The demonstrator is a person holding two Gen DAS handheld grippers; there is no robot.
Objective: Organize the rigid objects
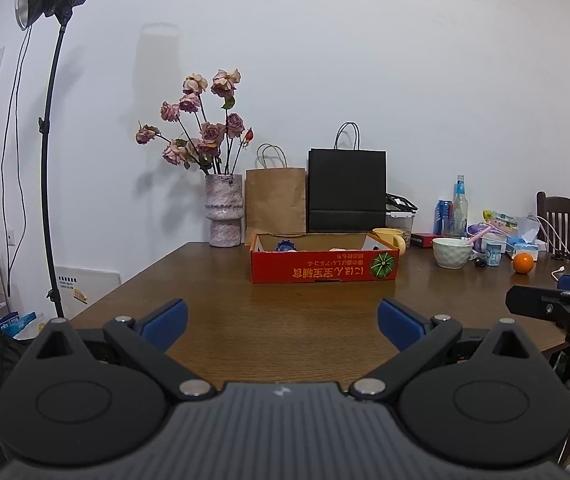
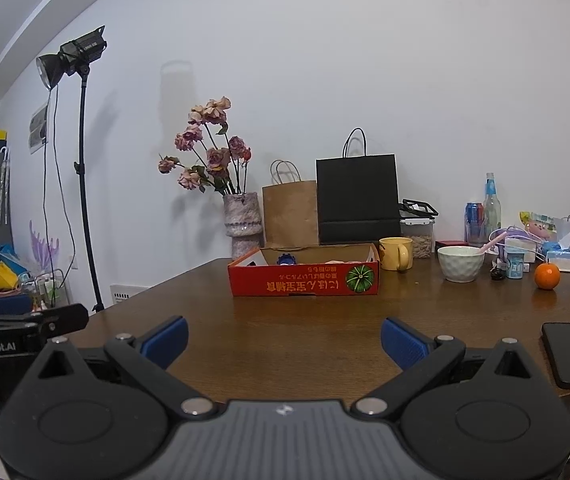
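Fingers of the left gripper (image 1: 283, 322) and right gripper (image 2: 284, 342) stood spread wide, holding nothing, low over bare surface (image 1: 213, 280). Ahead sat the red box (image 1: 324, 270) with small items inside; whether sorting was starting or finished was unclear.

On the bench (image 2: 285, 320) a cardboard tray (image 2: 304, 276) sits centrally; behind it stand two paper bags (image 2: 325, 208), a vase (image 2: 243, 220) to their left. Mug (image 2: 395, 254), bowl (image 2: 460, 263) and orange (image 2: 547, 276) lie right.
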